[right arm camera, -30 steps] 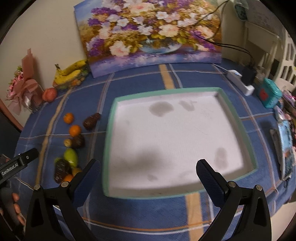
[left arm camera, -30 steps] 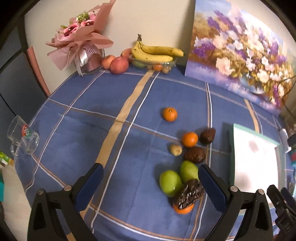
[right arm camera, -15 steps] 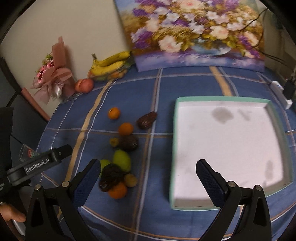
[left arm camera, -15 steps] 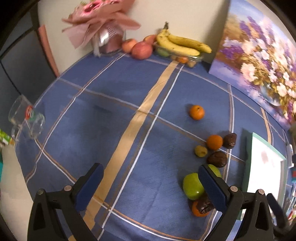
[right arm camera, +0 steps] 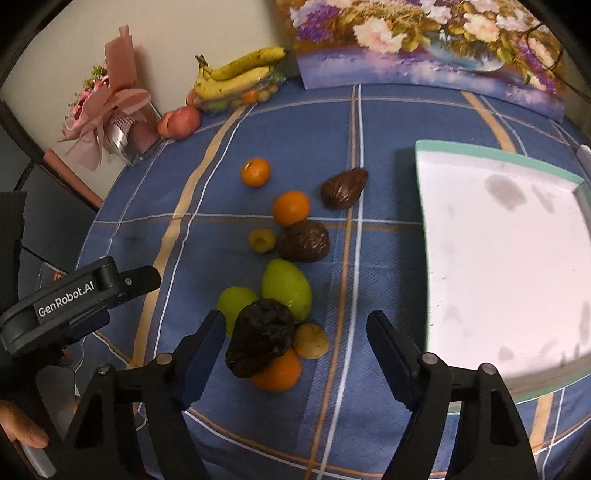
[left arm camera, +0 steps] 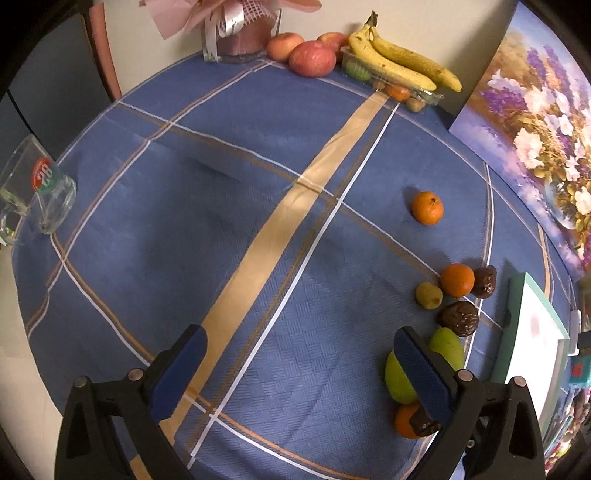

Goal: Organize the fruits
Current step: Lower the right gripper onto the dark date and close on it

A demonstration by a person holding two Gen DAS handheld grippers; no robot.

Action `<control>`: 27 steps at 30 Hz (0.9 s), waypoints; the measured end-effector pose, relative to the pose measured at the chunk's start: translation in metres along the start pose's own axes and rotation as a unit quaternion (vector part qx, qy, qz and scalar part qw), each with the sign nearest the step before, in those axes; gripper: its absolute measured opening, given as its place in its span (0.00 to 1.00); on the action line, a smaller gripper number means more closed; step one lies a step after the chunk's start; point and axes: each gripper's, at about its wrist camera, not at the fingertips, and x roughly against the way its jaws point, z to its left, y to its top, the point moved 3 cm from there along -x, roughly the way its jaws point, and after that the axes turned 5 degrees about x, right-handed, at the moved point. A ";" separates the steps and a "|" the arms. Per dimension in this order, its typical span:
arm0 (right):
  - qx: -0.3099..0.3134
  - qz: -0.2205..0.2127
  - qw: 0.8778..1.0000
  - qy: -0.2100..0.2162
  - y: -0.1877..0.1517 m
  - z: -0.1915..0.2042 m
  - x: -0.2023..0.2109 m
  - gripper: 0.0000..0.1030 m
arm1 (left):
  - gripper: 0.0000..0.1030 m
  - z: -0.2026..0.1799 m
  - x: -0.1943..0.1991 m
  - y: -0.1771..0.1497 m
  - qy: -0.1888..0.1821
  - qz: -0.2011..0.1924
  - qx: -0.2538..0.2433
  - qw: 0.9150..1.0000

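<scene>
Loose fruit lies on the blue checked cloth: oranges (right arm camera: pixel 291 208), two green fruits (right arm camera: pixel 286 288), dark wrinkled fruits (right arm camera: pixel 303 240) and small yellowish ones (right arm camera: pixel 261 240). My right gripper (right arm camera: pixel 295 347) hovers over the near end of the pile. Its jaws are closing, with a dark wrinkled fruit (right arm camera: pixel 258 339), an orange (right arm camera: pixel 279 371) and a small yellow fruit (right arm camera: pixel 311 340) between them, and the pads touch none of these. My left gripper (left arm camera: pixel 301 369) stands open over bare cloth, its right finger (left arm camera: pixel 421 373) in front of a green fruit (left arm camera: pixel 399 380).
A white tray with a teal rim (right arm camera: pixel 495 158) lies right of the fruit. Bananas (left arm camera: pixel 402 62), apples (left arm camera: pixel 312 57) and a pink bouquet (left arm camera: pixel 236 22) line the far wall beside a flower painting (left arm camera: pixel 535 129). A glass mug (left arm camera: pixel 40 192) stands at the left edge.
My right gripper swung left from above the tray to above the fruit pile, and its jaws narrowed. My left gripper sank and shifted left, so the fruit now sits at its view's right side.
</scene>
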 end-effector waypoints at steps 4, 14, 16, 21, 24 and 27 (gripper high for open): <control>-0.001 0.008 1.000 0.015 -0.001 0.004 -0.009 0.64 | 0.98 0.005 -0.007 0.001 0.004 0.009 0.016 1.000; 0.003 0.015 0.999 0.036 0.001 0.014 -0.016 0.40 | 0.94 0.004 -0.008 -0.001 -0.015 0.012 0.024 1.000; 0.004 0.011 0.999 0.040 0.003 0.015 -0.013 0.40 | 0.92 0.001 -0.007 -0.004 -0.023 0.015 0.021 0.999; 0.003 0.000 0.999 0.039 0.005 0.010 0.003 0.39 | 0.89 -0.012 -0.007 -0.010 -0.048 0.026 0.007 0.998; -0.004 -0.005 0.999 0.041 0.006 0.000 0.012 0.39 | 0.86 -0.020 -0.005 -0.014 -0.061 0.030 -0.001 0.998; -0.013 -0.009 0.999 0.039 0.007 -0.009 0.018 0.39 | 0.82 -0.028 -0.005 -0.017 -0.076 0.036 -0.009 0.996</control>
